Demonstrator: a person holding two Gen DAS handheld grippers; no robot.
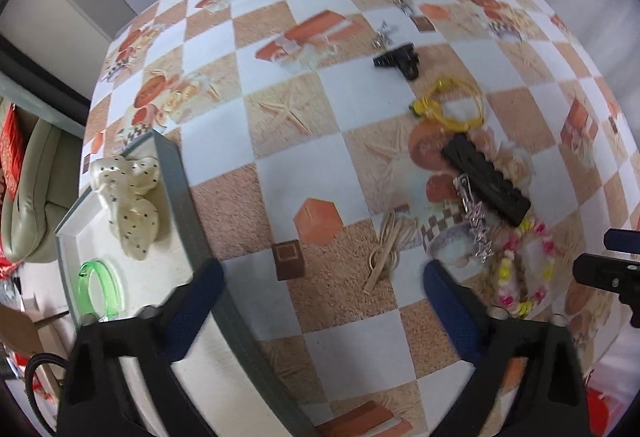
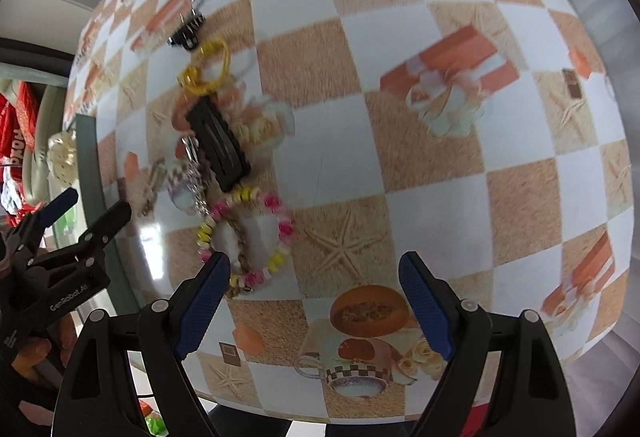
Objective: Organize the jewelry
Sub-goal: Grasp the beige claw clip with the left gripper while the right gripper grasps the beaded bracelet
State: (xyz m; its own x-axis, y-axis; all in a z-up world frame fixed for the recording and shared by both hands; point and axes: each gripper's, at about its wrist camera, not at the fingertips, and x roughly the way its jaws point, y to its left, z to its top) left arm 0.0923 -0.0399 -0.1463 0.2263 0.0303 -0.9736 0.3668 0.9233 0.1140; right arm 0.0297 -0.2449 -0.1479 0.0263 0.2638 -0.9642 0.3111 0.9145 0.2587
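Left wrist view first: the left gripper [image 1: 322, 287] hangs over the checkered tablecloth [image 1: 280, 117], jaws spread wide, nothing between the blue pads. At the left edge sits a grey-rimmed tray [image 1: 182, 193], and inside it a cream polka-dot bow [image 1: 130, 197] with a green bangle [image 1: 98, 289] below it, toward the lower left. Right of centre, loose jewelry runs down the frame: a black claw clip [image 1: 398, 59] on top, a yellow bracelet [image 1: 452, 105] under it, then a long black hair clip [image 1: 486, 181] lying on a slant. Just beside its lower end, a silver pin [image 1: 474, 221], and lower right a pink-and-yellow beaded bracelet [image 1: 524, 269]. A beige cord [image 1: 386, 249] lies between the two fingers' tips, apart from both. More jewelry is heaped at the top right, too blurred to name. The other gripper's tips poke in at the right edge.

Over to the right wrist view: the right gripper [image 2: 314, 277] is also spread wide and empty. Its left pad sits just at the lower rim of the beaded bracelet [image 2: 248, 233]; whether it touches, I cannot tell. Above that, the black hair clip [image 2: 218, 145], then the yellow bracelet [image 2: 208, 71], then the claw clip [image 2: 188, 31]. At far left, the left gripper [image 2: 96, 205], open, by the tray's edge [image 2: 86, 145].
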